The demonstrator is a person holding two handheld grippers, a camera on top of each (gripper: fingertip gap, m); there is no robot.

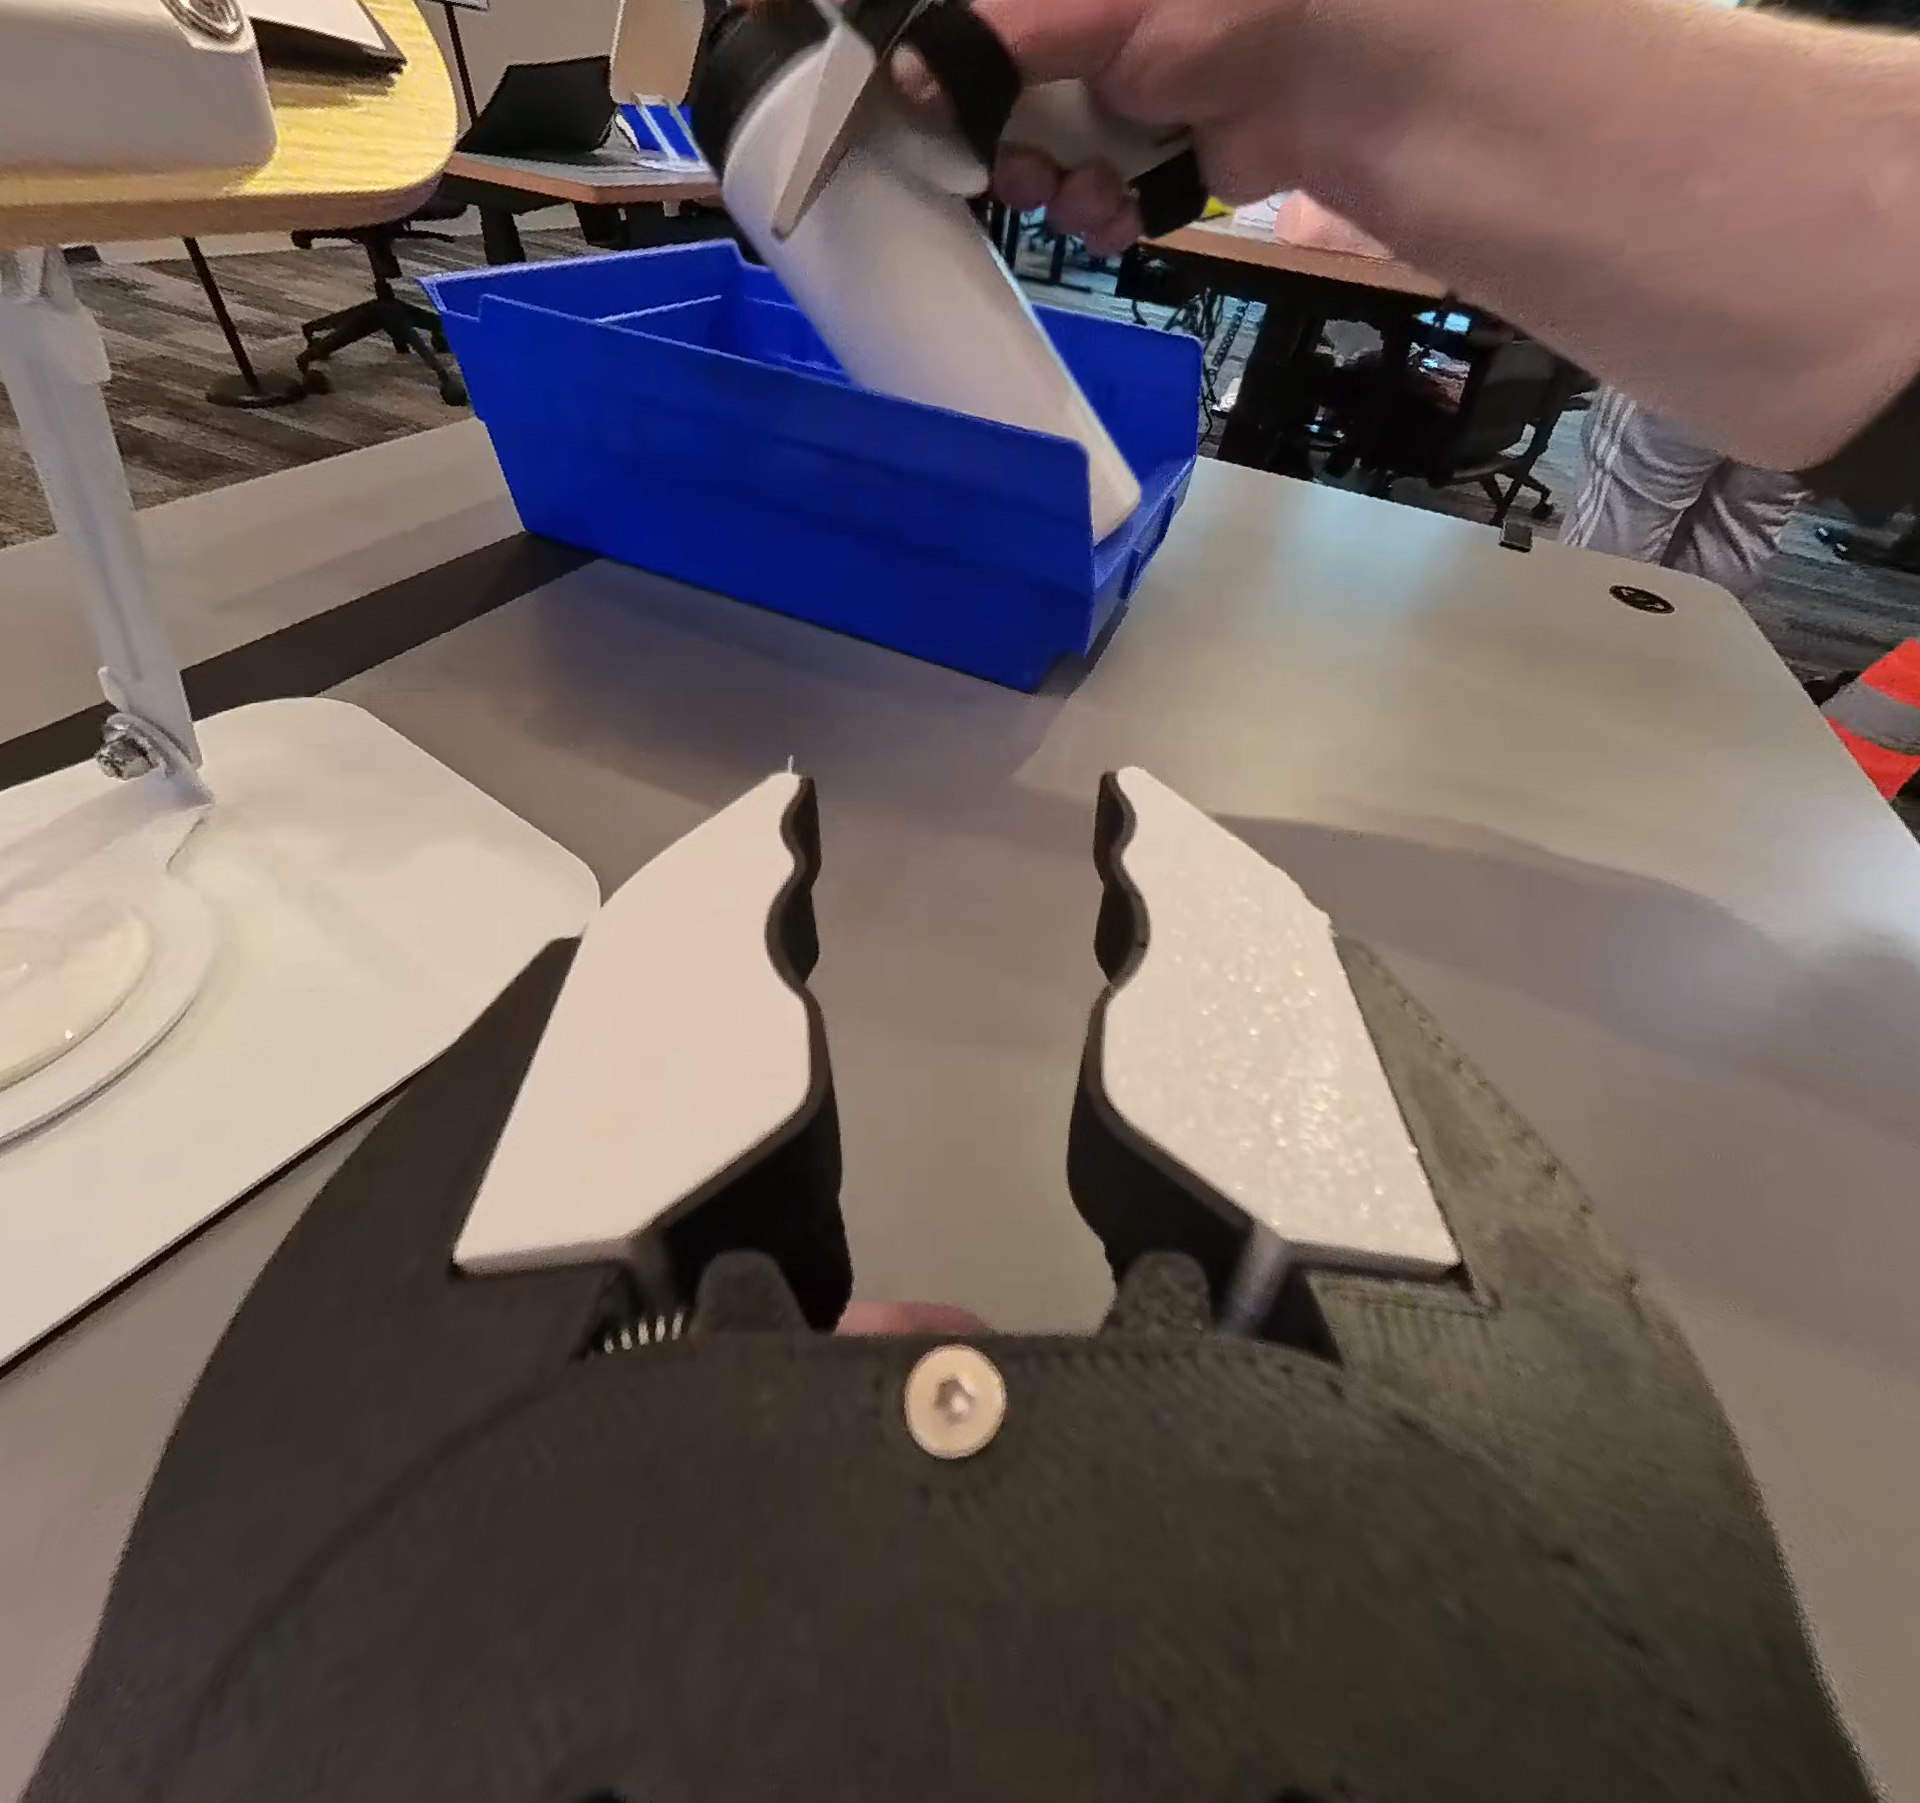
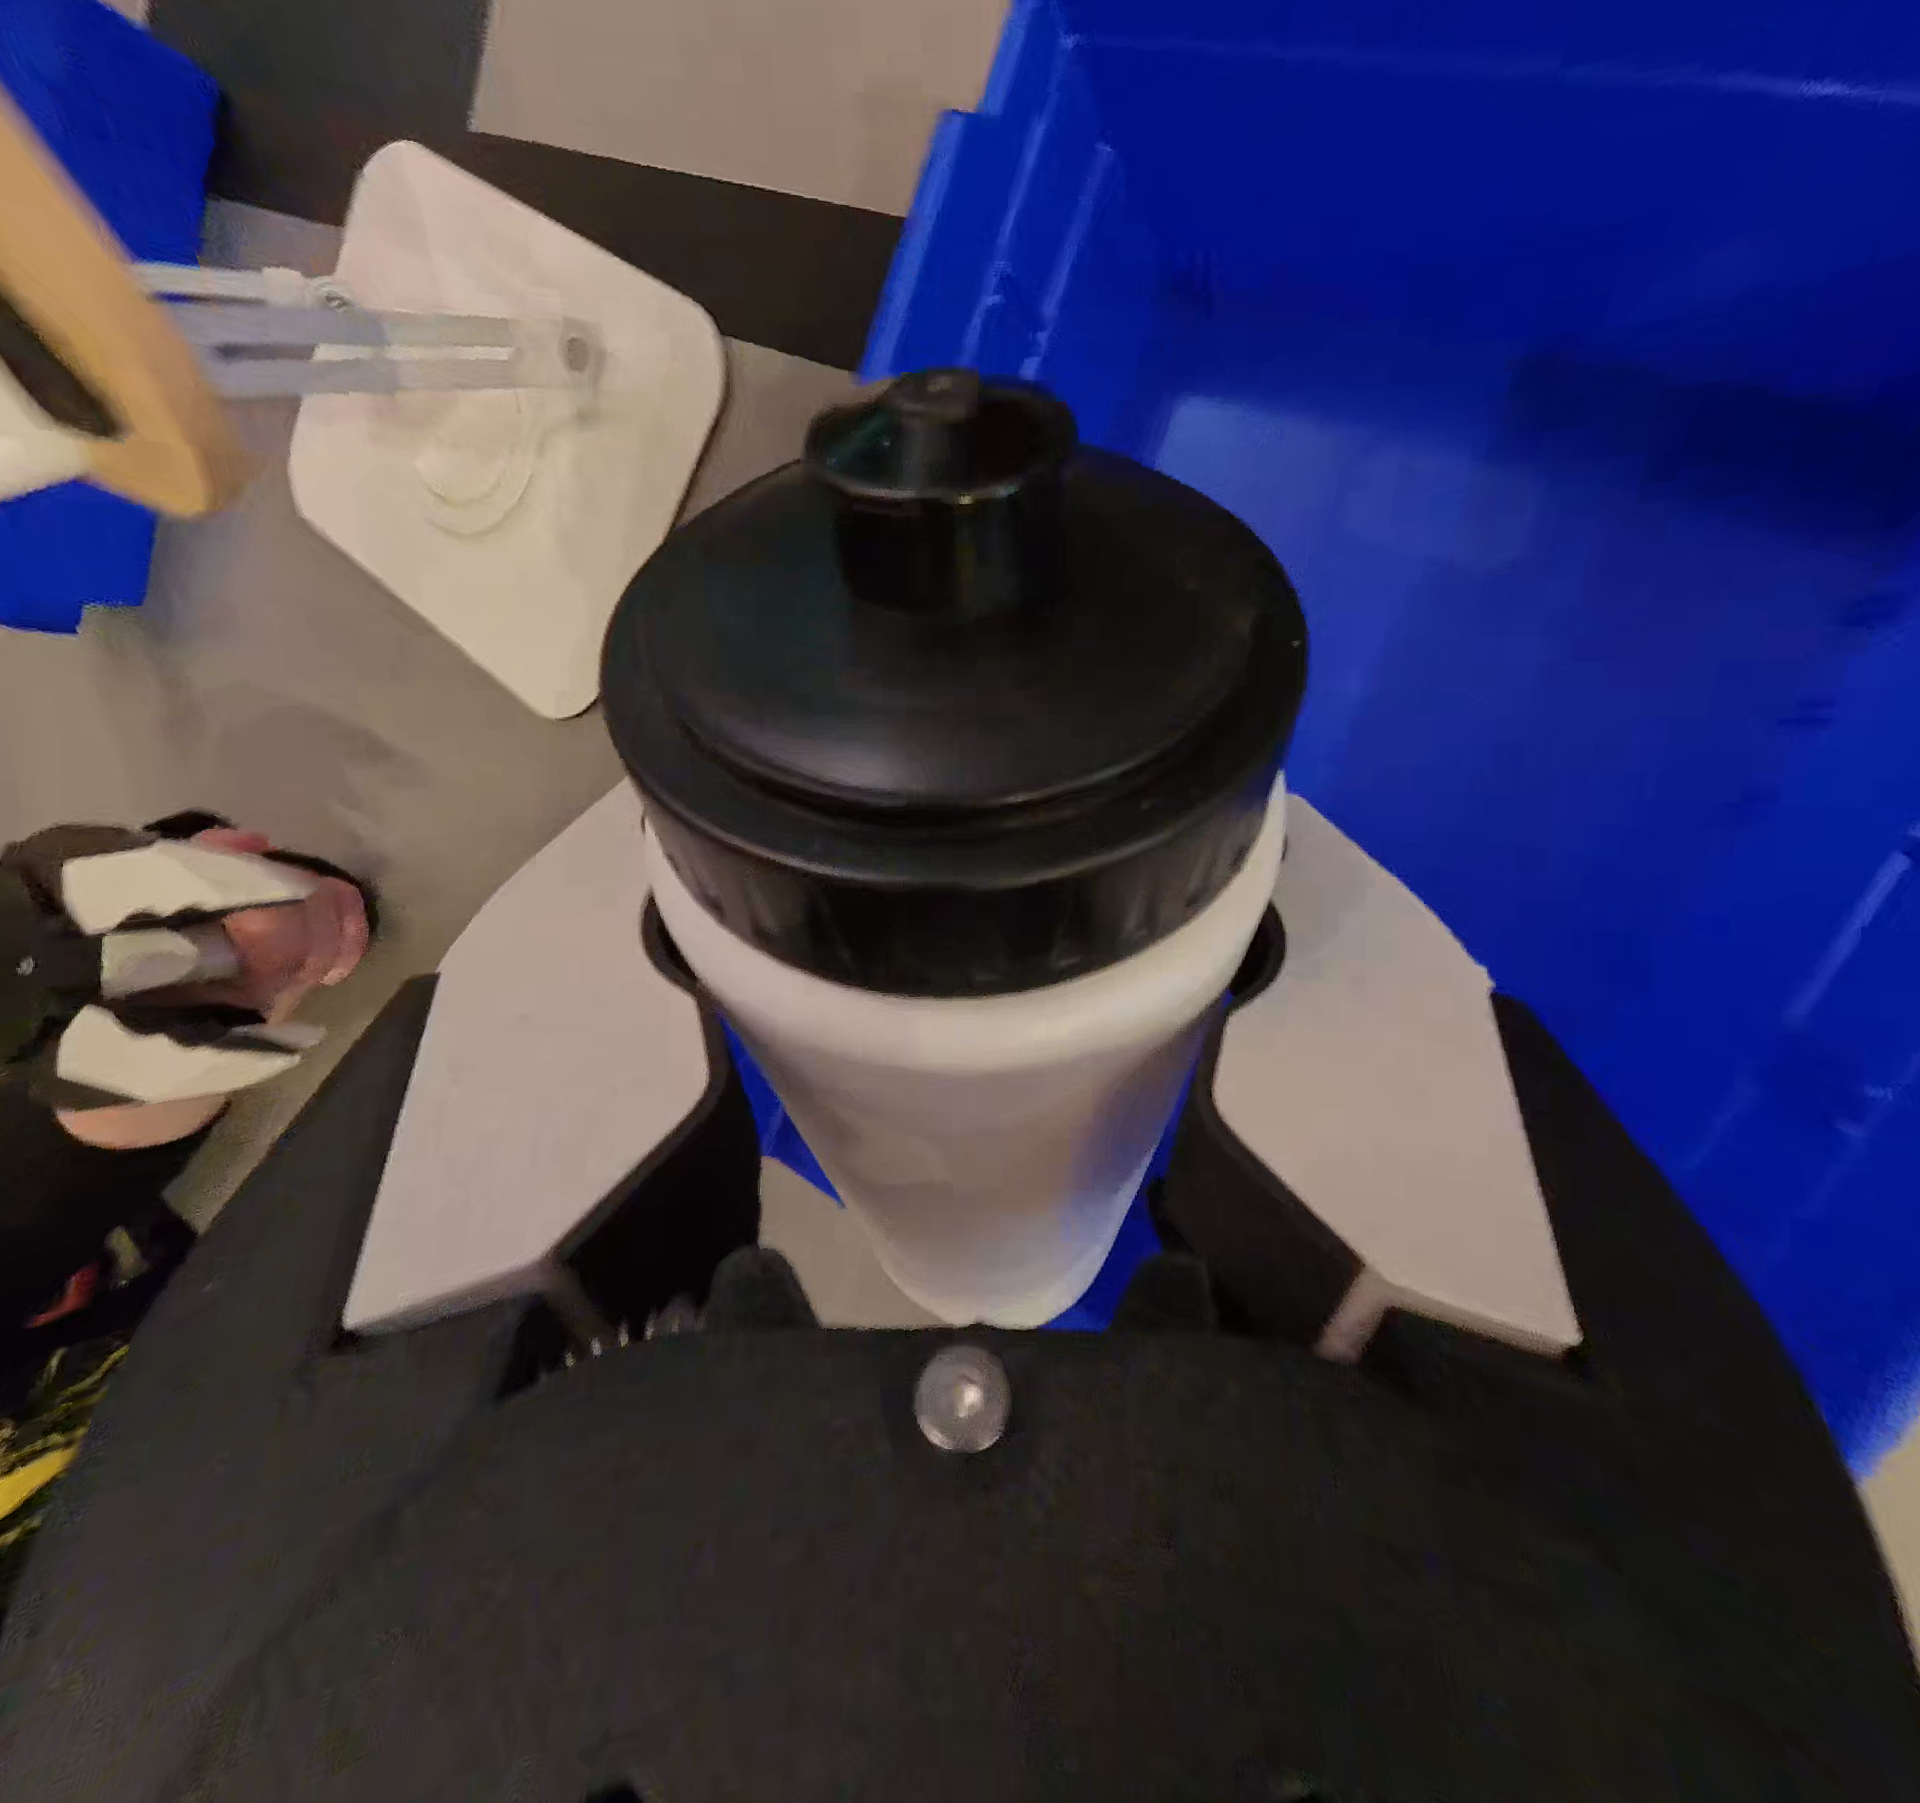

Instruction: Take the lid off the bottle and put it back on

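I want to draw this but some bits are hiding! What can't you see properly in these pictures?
- Bottle bottom, left wrist view: hidden behind the blue bin wall.
- Bottle base, right wrist view: tucked behind the right gripper body.
- Lid, left wrist view: blurred and partly covered by the right gripper.
- Inside of the bin: mostly hidden by its wall and the bottle.
- Left gripper, right wrist view: blurred, cut off by the left edge.

- One white bottle (image 2: 961, 1078), tilted.
- One black lid (image 2: 951, 673), on the bottle.
- Two grippers: the left gripper (image 1: 956, 880) and the right gripper (image 2: 961, 932).
- One blue bin (image 1: 790, 506) on the counter (image 1: 1403, 714); a second blue thing (image 2: 73, 299) shows at the right view's edge, too cropped to name.
- One white stand (image 1: 312, 880).
- One hand (image 1: 1299, 80) in the left view.
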